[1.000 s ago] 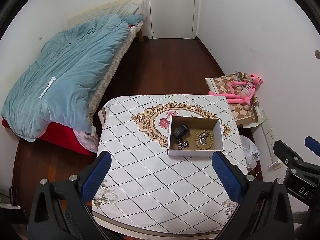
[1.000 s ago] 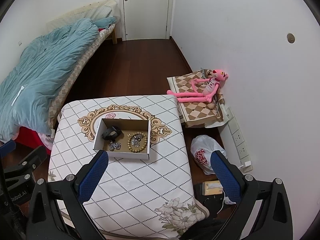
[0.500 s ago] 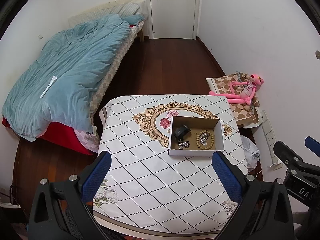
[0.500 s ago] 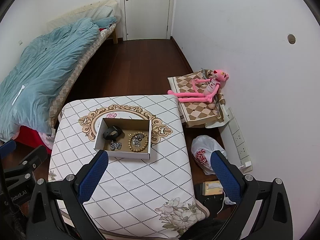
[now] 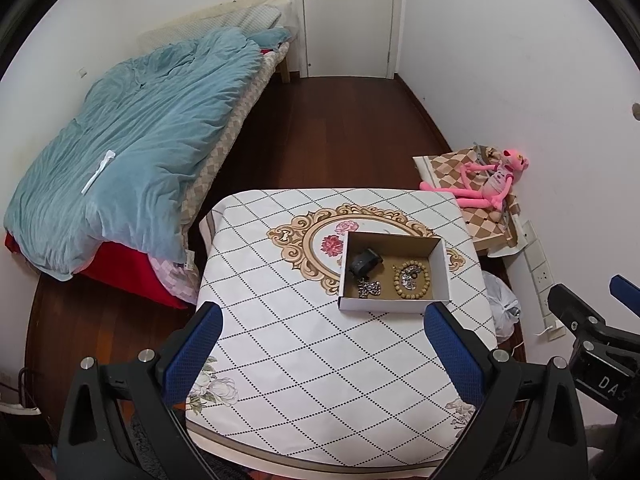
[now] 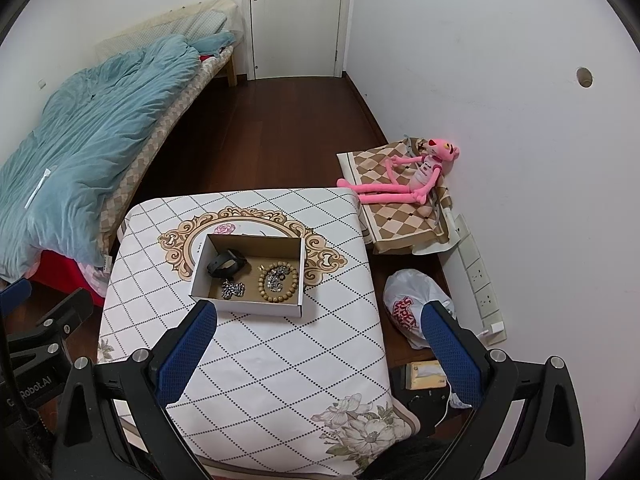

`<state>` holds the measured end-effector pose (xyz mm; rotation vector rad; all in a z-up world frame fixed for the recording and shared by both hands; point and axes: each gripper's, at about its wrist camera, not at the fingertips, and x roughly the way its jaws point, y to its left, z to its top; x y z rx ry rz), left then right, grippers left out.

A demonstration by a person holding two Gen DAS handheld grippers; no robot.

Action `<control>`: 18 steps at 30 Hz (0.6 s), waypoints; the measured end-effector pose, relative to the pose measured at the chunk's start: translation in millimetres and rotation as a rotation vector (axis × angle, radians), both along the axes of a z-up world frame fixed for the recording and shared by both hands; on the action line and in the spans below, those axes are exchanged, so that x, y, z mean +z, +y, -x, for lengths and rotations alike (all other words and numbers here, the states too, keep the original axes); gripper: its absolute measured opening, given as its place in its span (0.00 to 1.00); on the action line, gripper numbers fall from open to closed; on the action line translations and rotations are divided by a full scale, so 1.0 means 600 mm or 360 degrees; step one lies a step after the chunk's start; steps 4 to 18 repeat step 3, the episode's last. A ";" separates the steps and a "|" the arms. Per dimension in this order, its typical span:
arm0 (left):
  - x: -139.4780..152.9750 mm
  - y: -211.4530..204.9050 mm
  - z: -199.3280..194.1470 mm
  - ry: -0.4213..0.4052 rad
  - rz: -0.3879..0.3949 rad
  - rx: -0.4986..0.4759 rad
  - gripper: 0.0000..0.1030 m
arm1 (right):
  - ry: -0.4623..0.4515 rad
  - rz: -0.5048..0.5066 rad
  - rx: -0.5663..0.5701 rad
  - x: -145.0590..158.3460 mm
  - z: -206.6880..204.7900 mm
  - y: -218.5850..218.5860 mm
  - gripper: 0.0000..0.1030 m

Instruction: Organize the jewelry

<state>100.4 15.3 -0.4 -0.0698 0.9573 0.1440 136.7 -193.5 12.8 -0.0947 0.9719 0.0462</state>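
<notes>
Jewelry (image 5: pixel 408 276), seemingly bracelets, inside box (image 5: pixel 394 304)

Even, soft indoor light; sharp fisheye views

Both views are bright with no harsh glare; the white walls (image 5: pixel 500 60) read evenly lit, shadows under the box (image 6: pixel 248 276) are faint. Edges curve strongly, dark vignette fills the corners, and the dark floor (image 6: pixel 272 128) shows a dull sheen.
</notes>
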 end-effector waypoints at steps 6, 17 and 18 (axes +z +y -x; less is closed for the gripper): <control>0.003 0.000 0.005 -0.0020 -0.0004 0.0004 1.00 | 0.0002 -0.0002 -0.0002 0.001 0.001 0.000 1.00; 0.003 0.000 0.005 -0.0020 -0.0004 0.0004 1.00 | 0.0002 -0.0002 -0.0002 0.001 0.001 0.000 1.00; 0.003 0.000 0.005 -0.0020 -0.0004 0.0004 1.00 | 0.0002 -0.0002 -0.0002 0.001 0.001 0.000 1.00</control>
